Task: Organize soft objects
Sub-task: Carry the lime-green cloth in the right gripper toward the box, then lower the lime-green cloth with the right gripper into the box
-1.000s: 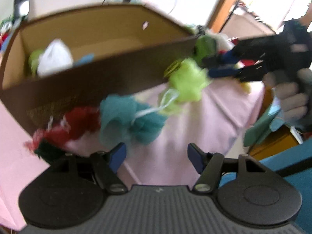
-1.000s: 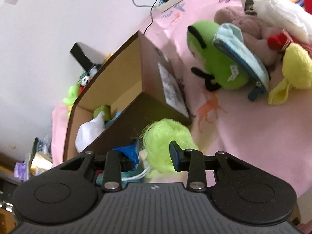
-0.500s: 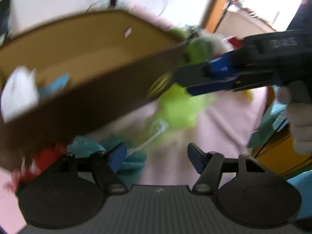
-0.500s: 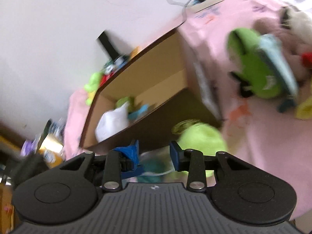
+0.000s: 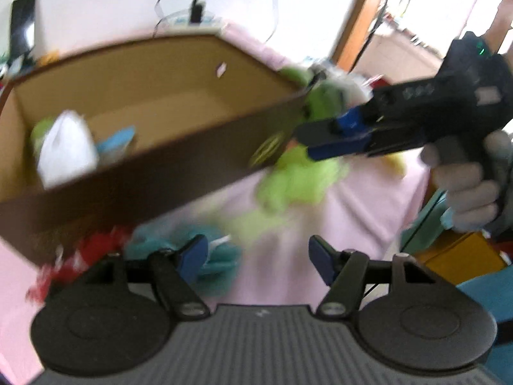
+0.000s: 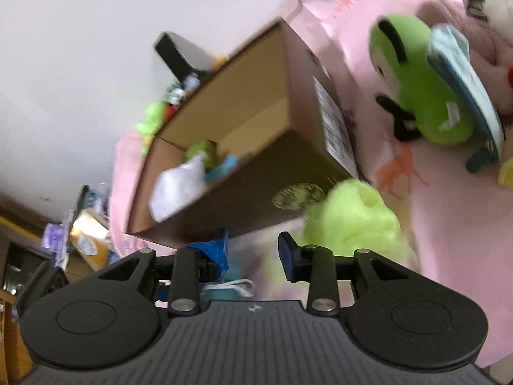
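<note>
Pink cloth-covered table, carrying all items; its far edge meets a white wall. Brown cardboard box, open-topped, set along the far side of the table near the wall; inside it, at its left end as the left wrist view shows it, lie a white soft bundle, a green piece and a small blue piece. Green plush toy with black markings, lying toward the right side of the table beyond the box's labelled end, with a light blue pouch leaning against it. Lime-green fluffy pom-pom, on the cloth just beside the near right corner of the box. Teal fluffy pom-pom and red fluffy pom-pom, both blurred, on the cloth along the near wall of the box. Right gripper, held by a gloved hand; its fingers stand apart with nothing visibly clamped, a white cord and teal fluff showing below the gap. Left gripper; fingers set wide and widening further, only bare cloth between them, the teal pom-pom lying behind its left fingertip
</note>
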